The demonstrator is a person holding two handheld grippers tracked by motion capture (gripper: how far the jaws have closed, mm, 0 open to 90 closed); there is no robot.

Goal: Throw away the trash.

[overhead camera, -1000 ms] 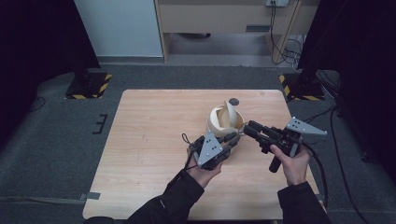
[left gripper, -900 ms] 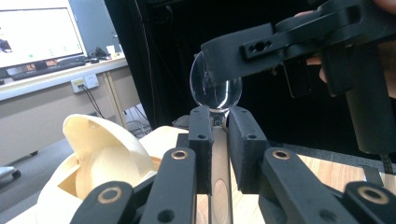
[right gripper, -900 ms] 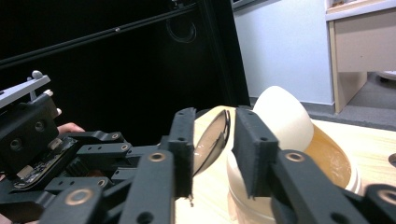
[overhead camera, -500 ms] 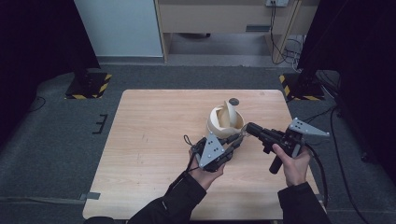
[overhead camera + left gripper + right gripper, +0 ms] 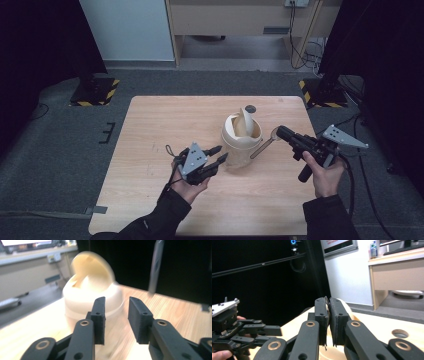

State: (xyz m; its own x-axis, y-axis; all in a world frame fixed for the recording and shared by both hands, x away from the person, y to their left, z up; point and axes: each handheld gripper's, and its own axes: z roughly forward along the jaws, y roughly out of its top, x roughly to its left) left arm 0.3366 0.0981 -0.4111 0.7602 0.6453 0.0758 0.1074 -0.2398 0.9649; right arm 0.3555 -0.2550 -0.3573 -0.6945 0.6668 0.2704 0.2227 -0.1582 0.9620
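At frame centre, the cream bin (image 5: 241, 136) stands on the table (image 5: 165, 130); right gripper (image 5: 280, 133) clamps a spoon (image 5: 264, 143) beside its rim, left gripper (image 5: 218, 154), just opening, empty, nearby; next, likely tipping the spoon in.

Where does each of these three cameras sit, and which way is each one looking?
High view: above the person's side, looking forward and down on the table; both forearms, left gripper and right gripper.
Left gripper view: rides that gripper, facing the cream bin; open jaws.
Right gripper view: rides that gripper, jaws shut on a spoon handle.
All share the bin.
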